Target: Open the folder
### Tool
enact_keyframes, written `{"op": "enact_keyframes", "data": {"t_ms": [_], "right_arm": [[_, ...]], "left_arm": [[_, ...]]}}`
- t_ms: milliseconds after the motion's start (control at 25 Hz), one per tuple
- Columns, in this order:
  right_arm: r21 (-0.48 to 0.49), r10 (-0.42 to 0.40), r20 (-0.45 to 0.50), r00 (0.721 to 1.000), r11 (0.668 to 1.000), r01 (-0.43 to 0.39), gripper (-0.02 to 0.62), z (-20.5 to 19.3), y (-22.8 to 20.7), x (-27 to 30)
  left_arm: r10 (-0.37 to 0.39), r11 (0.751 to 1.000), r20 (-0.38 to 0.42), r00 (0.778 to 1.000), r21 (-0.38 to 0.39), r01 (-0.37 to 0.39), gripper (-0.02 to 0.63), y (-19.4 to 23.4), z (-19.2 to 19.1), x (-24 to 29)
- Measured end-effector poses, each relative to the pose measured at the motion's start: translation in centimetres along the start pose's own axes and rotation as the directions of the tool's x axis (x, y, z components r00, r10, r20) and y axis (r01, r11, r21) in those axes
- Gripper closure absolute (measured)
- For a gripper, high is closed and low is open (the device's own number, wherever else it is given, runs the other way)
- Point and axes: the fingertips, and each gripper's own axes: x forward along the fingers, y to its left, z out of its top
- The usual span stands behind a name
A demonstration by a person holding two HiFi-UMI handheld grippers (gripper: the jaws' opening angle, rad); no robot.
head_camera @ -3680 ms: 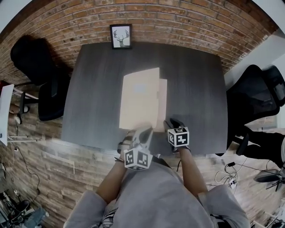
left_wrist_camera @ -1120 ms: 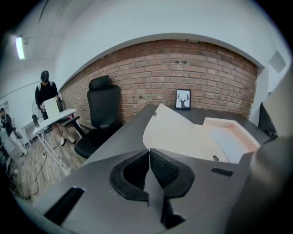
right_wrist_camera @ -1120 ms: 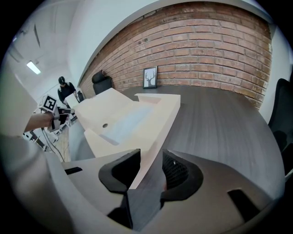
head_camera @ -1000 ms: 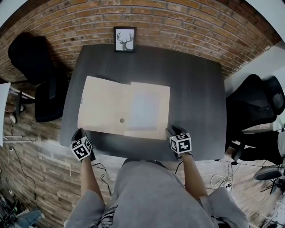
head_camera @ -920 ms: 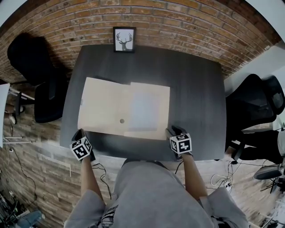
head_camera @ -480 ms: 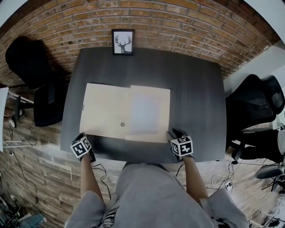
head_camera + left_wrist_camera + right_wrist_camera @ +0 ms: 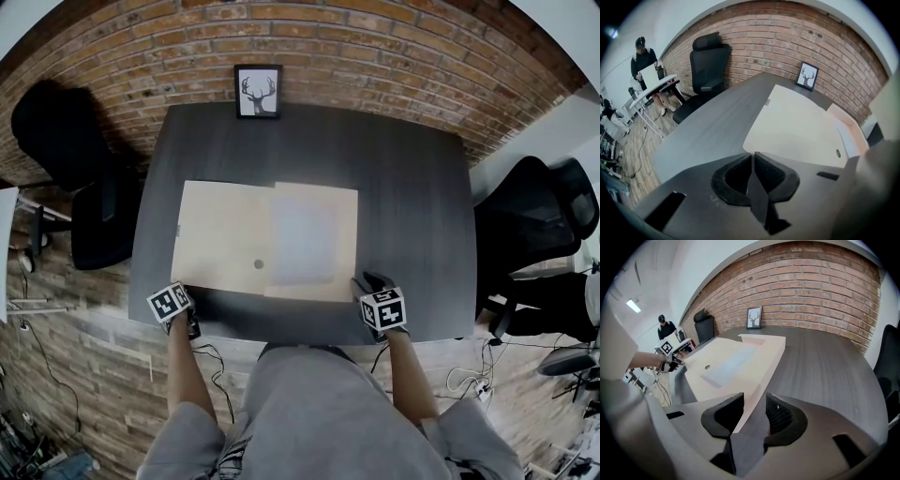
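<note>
2 flaps of the folder (image 7: pixel 225 248) lie open flat on the table (image 7: pixel 412 187), look light and bendy, best pinched at an edge; left gripper (image 7: pixel 753 161) is closed and empty, right gripper (image 7: pixel 753 404) is open around its corner.

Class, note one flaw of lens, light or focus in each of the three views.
Head view: the wide lens bows the brick wall and the table edges. Left gripper view: a black ring darkens the rim, and a pale shape at the right is blurred. Right gripper view: a grey shape at the left is out of focus; a ceiling lamp shows as a bright streak.
</note>
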Motion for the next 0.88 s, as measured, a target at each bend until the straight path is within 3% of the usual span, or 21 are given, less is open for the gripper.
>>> {"op": "enact_keyframes", "data": {"t_ms": [880], "right_arm": [[-0.017, -0.043, 0.007, 0.999, 0.999, 0.043, 0.474, 0.02, 0.02, 0.06]], "left_arm": [[-0.018, 1.0, -0.027, 0.999, -0.007, 0.017, 0.586, 0.16, -0.28, 0.67]]}}
